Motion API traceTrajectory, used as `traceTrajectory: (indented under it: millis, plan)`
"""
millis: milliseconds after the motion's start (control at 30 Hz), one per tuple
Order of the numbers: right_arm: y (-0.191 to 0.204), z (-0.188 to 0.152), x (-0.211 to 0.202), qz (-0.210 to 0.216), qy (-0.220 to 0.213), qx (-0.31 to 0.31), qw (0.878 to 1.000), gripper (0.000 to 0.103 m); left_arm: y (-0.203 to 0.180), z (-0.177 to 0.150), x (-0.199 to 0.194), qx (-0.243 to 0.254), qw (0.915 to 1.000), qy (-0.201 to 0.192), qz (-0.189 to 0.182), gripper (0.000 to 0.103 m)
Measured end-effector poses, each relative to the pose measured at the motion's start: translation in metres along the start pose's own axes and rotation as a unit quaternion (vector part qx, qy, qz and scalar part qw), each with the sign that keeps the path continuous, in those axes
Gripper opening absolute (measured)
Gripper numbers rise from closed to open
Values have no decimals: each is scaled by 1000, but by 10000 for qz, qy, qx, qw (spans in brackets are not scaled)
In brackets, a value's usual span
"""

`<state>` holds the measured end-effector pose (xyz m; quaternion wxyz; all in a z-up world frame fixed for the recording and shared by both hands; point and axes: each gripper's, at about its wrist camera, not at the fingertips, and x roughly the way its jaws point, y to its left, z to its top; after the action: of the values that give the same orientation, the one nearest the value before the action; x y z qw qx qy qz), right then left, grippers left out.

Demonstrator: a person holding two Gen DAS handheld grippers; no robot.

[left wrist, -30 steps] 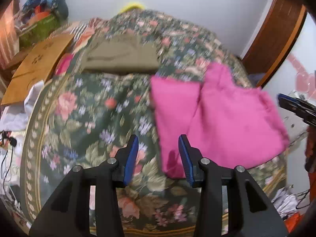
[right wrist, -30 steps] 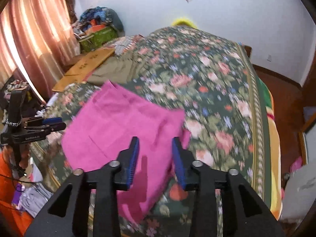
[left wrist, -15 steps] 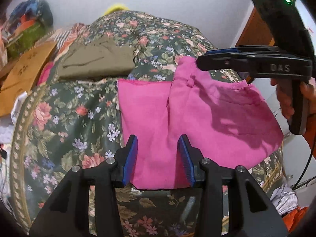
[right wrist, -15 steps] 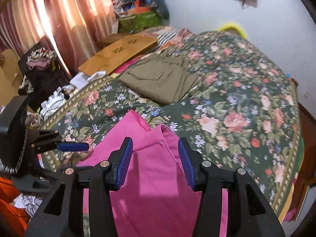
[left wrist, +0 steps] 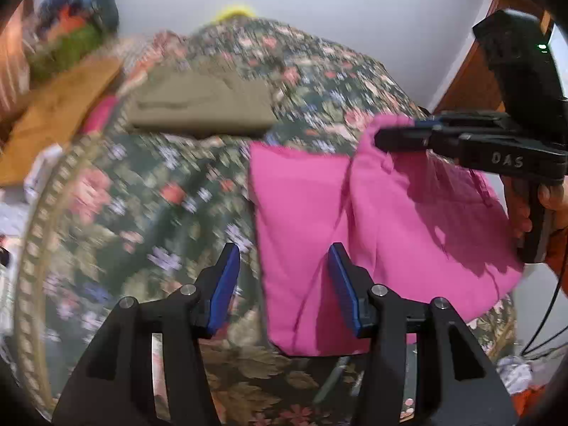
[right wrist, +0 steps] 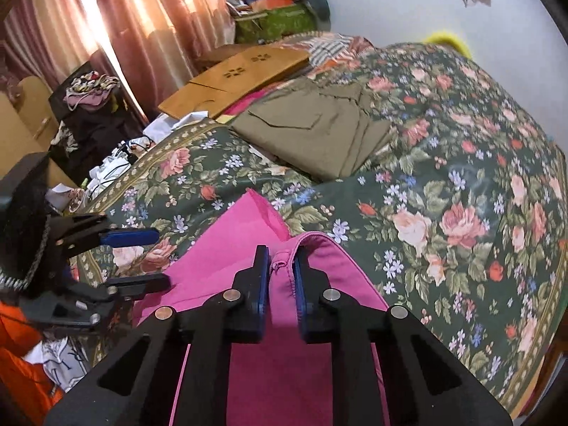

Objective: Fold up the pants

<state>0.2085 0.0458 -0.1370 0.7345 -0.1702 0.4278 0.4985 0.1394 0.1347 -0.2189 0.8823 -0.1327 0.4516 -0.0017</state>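
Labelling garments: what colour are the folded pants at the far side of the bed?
Olive-khaki, plain; the folded pants show sharpest in the right wrist view.

Dark green floral bedspread (right wrist: pixel 461 184) stretching over the whole bed, big pink roses, gold-patterned border along the edge. Folded olive-green garment (right wrist: pixel 319 131) lying on it toward the far side, layers stacked, blurred in the left wrist view (left wrist: pixel 202 106). Just beyond, a flat wooden board (right wrist: pixel 241 74) with flower-shaped cut-outs, tilted at the bed's edge. Behind that, a green basket (right wrist: pixel 273 21) heaped with colourful clothes against the white wall. Pinkish curtains (right wrist: pixel 117 21) glowing with daylight on the left. Dark stand with crumpled laundry (right wrist: pixel 88 88) below the curtains. White cloths and cables on the floor beside the bed. Something yellow (right wrist: pixel 447 41) peeking over the far end.
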Motion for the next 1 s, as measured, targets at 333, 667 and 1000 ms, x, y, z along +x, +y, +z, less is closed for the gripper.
traceTrajectory:
  millis: [333,667,1000]
  plan:
    - [-3,0,-3,-92,-295,38,9995,11,-2,-8,16,149,9990,70,426,52]
    - [-2,1,12,-518,-15,-240,9984,12,7,-11,21,-37,9993,146,352,54]
    - [-20,8,-37,-1191,-435,-5,9919,20,4,9,-19,100,9980,-128,606,48]
